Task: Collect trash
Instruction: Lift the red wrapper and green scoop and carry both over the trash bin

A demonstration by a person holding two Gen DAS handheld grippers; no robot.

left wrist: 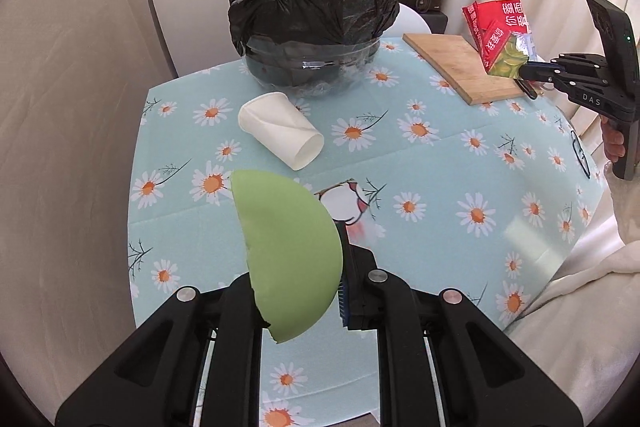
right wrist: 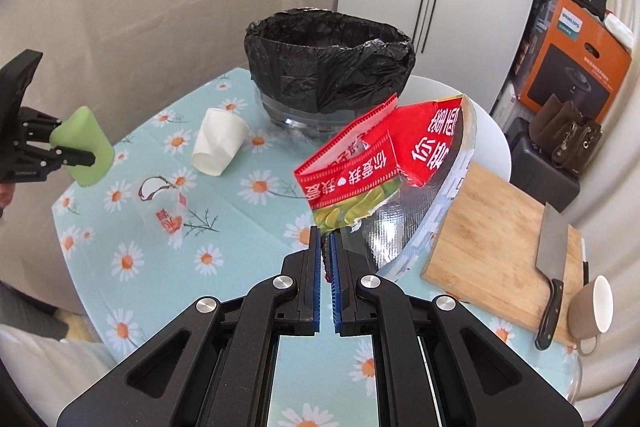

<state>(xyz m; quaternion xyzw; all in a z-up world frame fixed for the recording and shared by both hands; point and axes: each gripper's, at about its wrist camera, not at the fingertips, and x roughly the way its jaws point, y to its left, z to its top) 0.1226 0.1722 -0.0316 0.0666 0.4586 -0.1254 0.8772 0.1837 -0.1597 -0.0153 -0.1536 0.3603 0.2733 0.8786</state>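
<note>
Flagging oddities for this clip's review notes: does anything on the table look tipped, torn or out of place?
Yes. A white paper cup lies dented on its side before the bag-lined bin. A clear plastic cup also lies tipped. The red snack bag in the right tongs is torn open. A cleaver rests on the cutting board.

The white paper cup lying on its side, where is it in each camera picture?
Left wrist view: white paper cup lies centre-left, just in front of the black-lined bin.
Right wrist view: the cup lies left of centre, left of the bin.
Shared landmark: the bin.
</note>
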